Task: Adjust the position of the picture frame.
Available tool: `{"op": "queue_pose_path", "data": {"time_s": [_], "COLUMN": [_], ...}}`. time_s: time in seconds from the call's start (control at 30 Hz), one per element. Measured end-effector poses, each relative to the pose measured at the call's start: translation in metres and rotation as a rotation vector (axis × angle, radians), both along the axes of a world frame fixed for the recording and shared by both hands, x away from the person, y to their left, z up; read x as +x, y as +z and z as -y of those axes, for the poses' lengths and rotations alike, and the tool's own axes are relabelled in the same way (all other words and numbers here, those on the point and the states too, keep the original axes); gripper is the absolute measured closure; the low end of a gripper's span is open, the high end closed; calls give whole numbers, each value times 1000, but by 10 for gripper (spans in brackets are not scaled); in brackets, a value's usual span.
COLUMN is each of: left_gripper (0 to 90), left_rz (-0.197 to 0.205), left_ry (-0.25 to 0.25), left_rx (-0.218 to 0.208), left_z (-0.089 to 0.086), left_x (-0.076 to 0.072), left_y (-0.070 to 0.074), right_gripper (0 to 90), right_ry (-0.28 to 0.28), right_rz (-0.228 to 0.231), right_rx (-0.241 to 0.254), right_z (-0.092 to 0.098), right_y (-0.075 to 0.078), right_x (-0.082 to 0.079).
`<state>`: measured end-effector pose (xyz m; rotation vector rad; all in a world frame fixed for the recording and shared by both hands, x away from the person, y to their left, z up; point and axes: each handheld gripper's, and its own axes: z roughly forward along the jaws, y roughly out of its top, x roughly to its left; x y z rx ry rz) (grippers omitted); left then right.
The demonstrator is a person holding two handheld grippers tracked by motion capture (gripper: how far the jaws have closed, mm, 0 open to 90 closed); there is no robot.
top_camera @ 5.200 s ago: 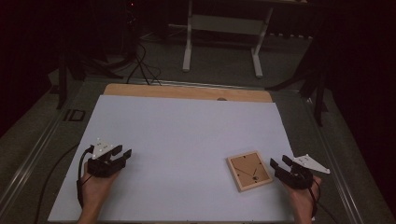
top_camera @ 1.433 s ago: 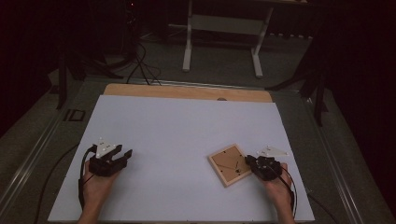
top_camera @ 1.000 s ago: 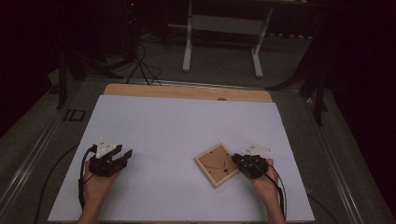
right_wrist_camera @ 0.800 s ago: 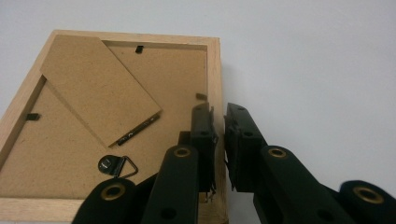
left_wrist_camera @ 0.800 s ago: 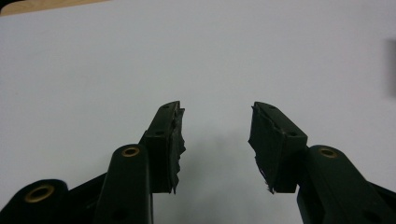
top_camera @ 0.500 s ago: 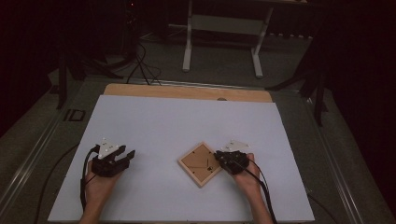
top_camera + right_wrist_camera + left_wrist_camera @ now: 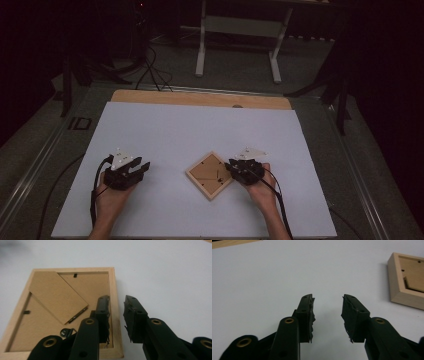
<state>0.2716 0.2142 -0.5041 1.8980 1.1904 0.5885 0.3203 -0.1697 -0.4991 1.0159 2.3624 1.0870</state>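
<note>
Picture frame point(image 7: 210, 175) slid leftward; right tongs point(image 7: 235, 170) just loosened.

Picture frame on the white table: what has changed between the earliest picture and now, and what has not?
The right tongs dragged the picture frame from the table's right side leftward to about the middle, turning it corner-on. Their jaws have just been opening: in the right gripper view they straddle the frame's edge with a gap, so it seems let go. The left tongs have been closing a little, with nothing between them, and kept their place.
</note>
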Motion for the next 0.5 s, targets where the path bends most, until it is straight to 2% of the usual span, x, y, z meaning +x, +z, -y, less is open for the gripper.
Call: {"op": "queue_pose_path", "data": {"time_s": [0.17,0.3,0.4,0.47,0.5], "left_gripper": [635,638,649,675,716], "left_rz": [1,2,6,8,4], "left_ry": [-13,-9,-19,-35,-45], "left_rx": [5,7,-12,-12,-17], "left_z": [7,12,16,20,21], "left_x": [3,6,7,9,9], "left_y": [0,1,2,2,2], "right_gripper": [756,778,801,829,852], "right_ry": [7,20,32,37,44], "right_rz": [9,19,22,19,7], "right_rx": [10,-3,-12,-19,-25], "right_z": [5,7,7,8,9], "right_y": [6,6,3,0,-3], "right_x": [-10,-19,-26,-30,-34]}}
